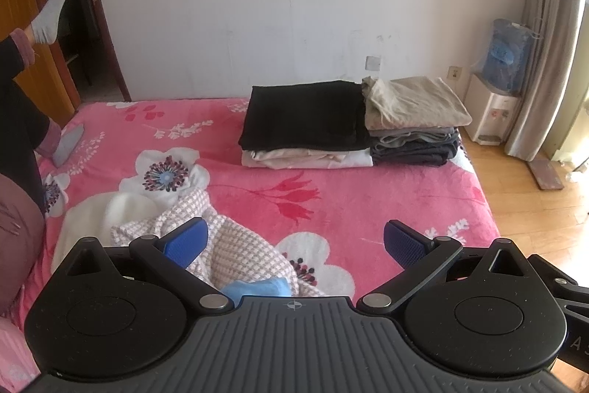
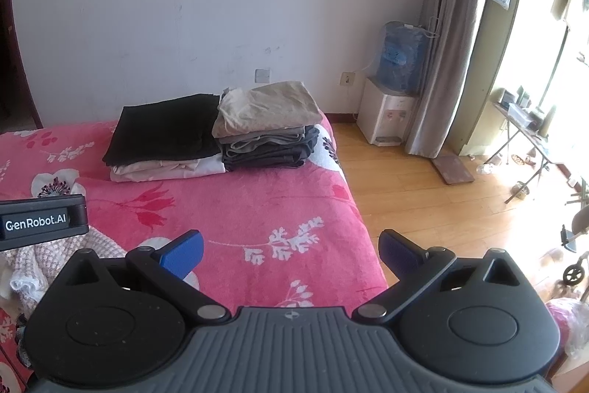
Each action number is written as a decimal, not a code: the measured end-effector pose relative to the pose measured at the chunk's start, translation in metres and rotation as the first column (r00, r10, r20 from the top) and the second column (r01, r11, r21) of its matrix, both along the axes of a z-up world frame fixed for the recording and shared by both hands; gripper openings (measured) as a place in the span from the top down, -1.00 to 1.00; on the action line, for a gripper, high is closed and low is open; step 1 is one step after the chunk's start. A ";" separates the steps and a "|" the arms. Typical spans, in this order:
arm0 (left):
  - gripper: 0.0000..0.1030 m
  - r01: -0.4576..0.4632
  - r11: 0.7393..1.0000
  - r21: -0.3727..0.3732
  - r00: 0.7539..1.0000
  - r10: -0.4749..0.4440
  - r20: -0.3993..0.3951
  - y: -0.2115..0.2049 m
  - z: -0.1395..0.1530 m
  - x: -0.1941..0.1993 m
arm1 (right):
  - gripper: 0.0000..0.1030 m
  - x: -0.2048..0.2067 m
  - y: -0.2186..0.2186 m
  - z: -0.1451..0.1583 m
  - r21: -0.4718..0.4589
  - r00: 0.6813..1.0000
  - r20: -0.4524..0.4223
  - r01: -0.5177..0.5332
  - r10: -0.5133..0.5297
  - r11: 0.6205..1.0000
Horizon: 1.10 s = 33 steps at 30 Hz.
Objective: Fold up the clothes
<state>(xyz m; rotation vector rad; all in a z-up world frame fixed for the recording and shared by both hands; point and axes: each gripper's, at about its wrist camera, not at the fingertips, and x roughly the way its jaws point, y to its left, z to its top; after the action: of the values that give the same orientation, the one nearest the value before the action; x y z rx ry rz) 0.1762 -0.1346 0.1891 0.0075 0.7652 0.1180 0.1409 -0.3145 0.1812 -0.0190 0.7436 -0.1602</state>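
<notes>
Both hand-held grippers are hanging wide open, holding nothing: left hand-held gripper [image 1: 292, 240] over the crumpled checkered garment [image 1: 235, 245] on the near bed [image 1: 368, 194], right hand-held gripper [image 2: 291, 251] beside it. I'd be pinching two corners, spreading it flat first. Folded stacks [image 1: 353, 124] are sitting well apart.

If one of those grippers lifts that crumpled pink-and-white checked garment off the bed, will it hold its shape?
Probably not. The pink-and-white checked garment lies in soft bunched folds, so it would likely droop and hang floppy. It looks thin, so probably light. Its woven texture suggests the open left gripper would grip it without much slipping, though the free parts may drag on the pink floral bedspread.
</notes>
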 end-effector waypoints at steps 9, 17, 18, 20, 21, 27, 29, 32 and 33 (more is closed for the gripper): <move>-0.99 0.001 1.000 -0.001 1.000 -0.001 -0.003 0.004 0.000 0.001 | -1.00 0.003 0.007 -0.001 -0.004 1.000 -0.004 -0.011 0.011 1.000; -0.99 0.000 1.000 0.003 1.000 0.000 -0.003 0.005 0.000 0.000 | -1.00 0.003 0.011 -0.001 -0.006 1.000 -0.006 -0.016 0.016 1.000; -0.99 -0.001 1.000 0.002 1.000 0.001 -0.003 0.005 0.000 0.000 | -1.00 0.003 0.011 -0.001 -0.006 1.000 -0.006 -0.016 0.016 1.000; -0.99 -0.001 1.000 0.003 1.000 0.001 -0.002 0.005 0.001 0.000 | -1.00 0.003 0.011 -0.001 -0.006 1.000 -0.005 -0.017 0.017 1.000; -0.99 -0.001 1.000 0.003 1.000 0.001 -0.001 0.006 0.001 0.000 | -1.00 0.003 0.011 -0.001 -0.006 1.000 -0.004 -0.017 0.017 1.000; -0.99 -0.001 1.000 0.005 1.000 0.001 -0.003 0.006 0.000 -0.001 | -1.00 0.001 0.013 -0.001 -0.007 1.000 -0.004 -0.017 0.017 1.000; -0.99 -0.002 1.000 0.006 1.000 0.002 -0.003 0.006 0.000 0.000 | -1.00 0.001 0.013 -0.001 -0.007 1.000 -0.005 -0.018 0.018 1.000; -0.99 -0.005 1.000 0.006 1.000 0.005 -0.002 0.007 0.000 -0.001 | -1.00 0.001 0.014 -0.001 -0.008 1.000 -0.005 -0.019 0.019 1.000; -0.99 -0.007 1.000 0.006 1.000 0.008 -0.002 0.007 0.000 -0.001 | -1.00 0.001 0.014 -0.001 -0.008 1.000 -0.005 -0.019 0.019 1.000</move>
<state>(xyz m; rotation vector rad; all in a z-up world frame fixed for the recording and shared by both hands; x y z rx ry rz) 0.1756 -0.1275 0.1892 0.0100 0.7672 0.1272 0.1422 -0.3005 0.1803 -0.0345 0.7473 -0.1451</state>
